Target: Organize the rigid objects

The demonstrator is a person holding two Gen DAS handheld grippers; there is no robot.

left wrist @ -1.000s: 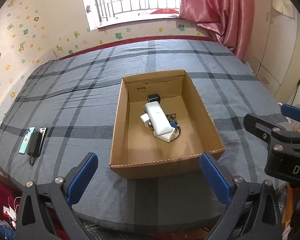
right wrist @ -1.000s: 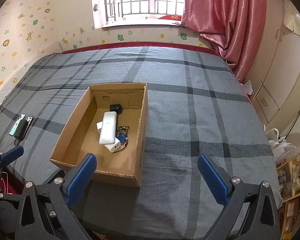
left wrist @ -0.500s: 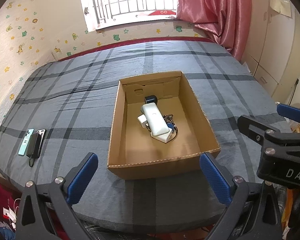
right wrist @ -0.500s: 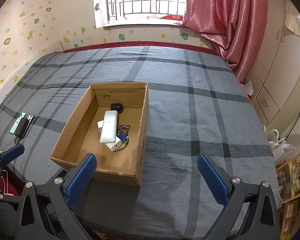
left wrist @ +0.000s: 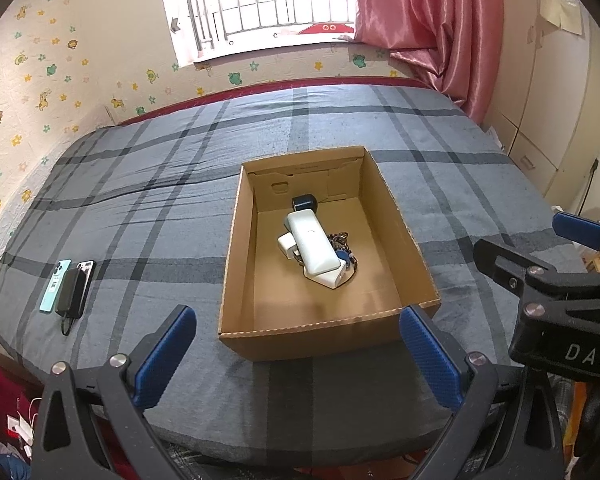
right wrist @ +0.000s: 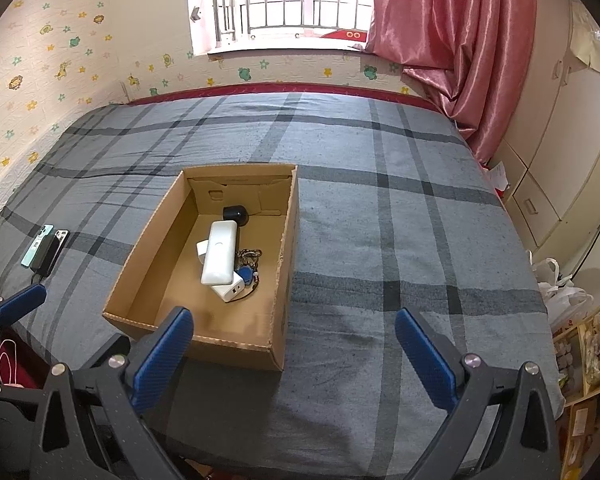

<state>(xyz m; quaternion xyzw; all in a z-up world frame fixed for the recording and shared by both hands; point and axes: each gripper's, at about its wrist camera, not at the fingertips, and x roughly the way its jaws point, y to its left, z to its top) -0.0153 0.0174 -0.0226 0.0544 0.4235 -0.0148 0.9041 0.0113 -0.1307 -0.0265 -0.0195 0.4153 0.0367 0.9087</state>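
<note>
Plaid bed [left wrist: 148,208] holds cardboard box [left wrist: 236,264]; both jaws spread, empty.

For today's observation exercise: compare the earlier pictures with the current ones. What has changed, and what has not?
Only the left gripper drifted slightly; the cardboard box sits a little differently in its view. Nothing was grasped or released. Both grippers stay open, the right gripper too; the box contents and the phones on the bed are unmoved.

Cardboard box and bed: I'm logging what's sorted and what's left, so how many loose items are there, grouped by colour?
White: 3, power bank, charger block, adapter, all in the cardboard box.
Black or dark: 3, round case in box, power bank and phone on bed.
Teal: 1, phone on bed.
Blue: 1, key fob on a keyring in box.
Total: 8.
</note>
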